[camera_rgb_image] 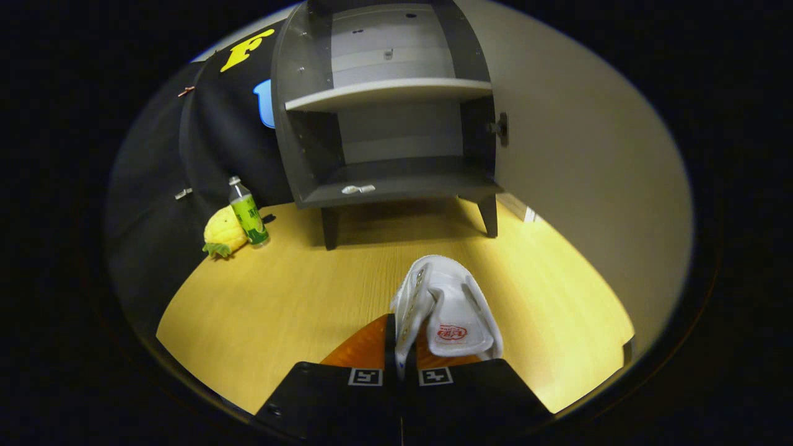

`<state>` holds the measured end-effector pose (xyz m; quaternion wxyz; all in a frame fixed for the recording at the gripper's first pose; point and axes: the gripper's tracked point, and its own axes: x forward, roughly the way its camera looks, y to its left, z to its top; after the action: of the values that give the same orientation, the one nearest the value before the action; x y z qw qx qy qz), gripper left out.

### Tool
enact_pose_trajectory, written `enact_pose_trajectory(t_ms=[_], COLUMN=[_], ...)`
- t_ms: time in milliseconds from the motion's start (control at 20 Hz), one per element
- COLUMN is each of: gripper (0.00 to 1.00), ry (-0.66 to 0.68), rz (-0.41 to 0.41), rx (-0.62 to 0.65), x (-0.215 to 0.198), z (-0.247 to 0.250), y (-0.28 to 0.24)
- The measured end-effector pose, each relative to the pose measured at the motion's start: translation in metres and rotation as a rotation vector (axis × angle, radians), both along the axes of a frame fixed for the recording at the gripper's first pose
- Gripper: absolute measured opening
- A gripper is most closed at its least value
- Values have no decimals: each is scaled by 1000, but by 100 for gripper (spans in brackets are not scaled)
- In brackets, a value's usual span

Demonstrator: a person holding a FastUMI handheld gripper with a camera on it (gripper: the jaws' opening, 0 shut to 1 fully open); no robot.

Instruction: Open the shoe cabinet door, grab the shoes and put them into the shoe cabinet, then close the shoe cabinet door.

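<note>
The gripper (401, 347) is seen with its two fingers drawn close together, and the edge of a white shoe (447, 310) is pinched between them; both fingers appear to press on that thin edge. The shoe is a soft white slipper with a small red mark on its insole. It is held tilted on its side, its toe pointing ahead of the fingers towards the cabinet. Whether it is lifted clear of the worktop (297, 297) or touches it cannot be told.

Beneath and around the shoe, the light wood-grain worktop is spread out.

Beyond the shoe, well apart from it, the grey shoe cabinet (390, 118) is found standing on short dark legs. Its door (582, 186) is swung wide open to the right, a pale panel with a dark knob (500, 129) near its inner edge. Inside, one light shelf (389, 93) is set across the middle, so that an upper and a lower compartment are formed. A small pale object (358, 189), too small to be identified, is seen lying on the front of the cabinet's bottom board.

To the left of the cabinet, near its left leg, a bottle (248, 214) with a green label is stood upright on the worktop, and a yellow pineapple toy (223, 234) is laid just beside it, touching or nearly touching.
</note>
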<state>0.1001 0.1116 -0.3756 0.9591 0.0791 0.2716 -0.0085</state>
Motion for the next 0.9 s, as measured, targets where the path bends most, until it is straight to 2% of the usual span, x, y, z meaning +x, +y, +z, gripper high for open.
enact_pose_trajectory(t_ms=[200, 400, 700, 900], gripper=[6, 6, 6, 6], ry=[-18, -54, -129, -163], rz=[17, 21, 21, 27], rx=[8, 47, 1, -14], x=[3, 32, 122, 194], z=[84, 164, 238, 270], y=[4, 7, -7, -5])
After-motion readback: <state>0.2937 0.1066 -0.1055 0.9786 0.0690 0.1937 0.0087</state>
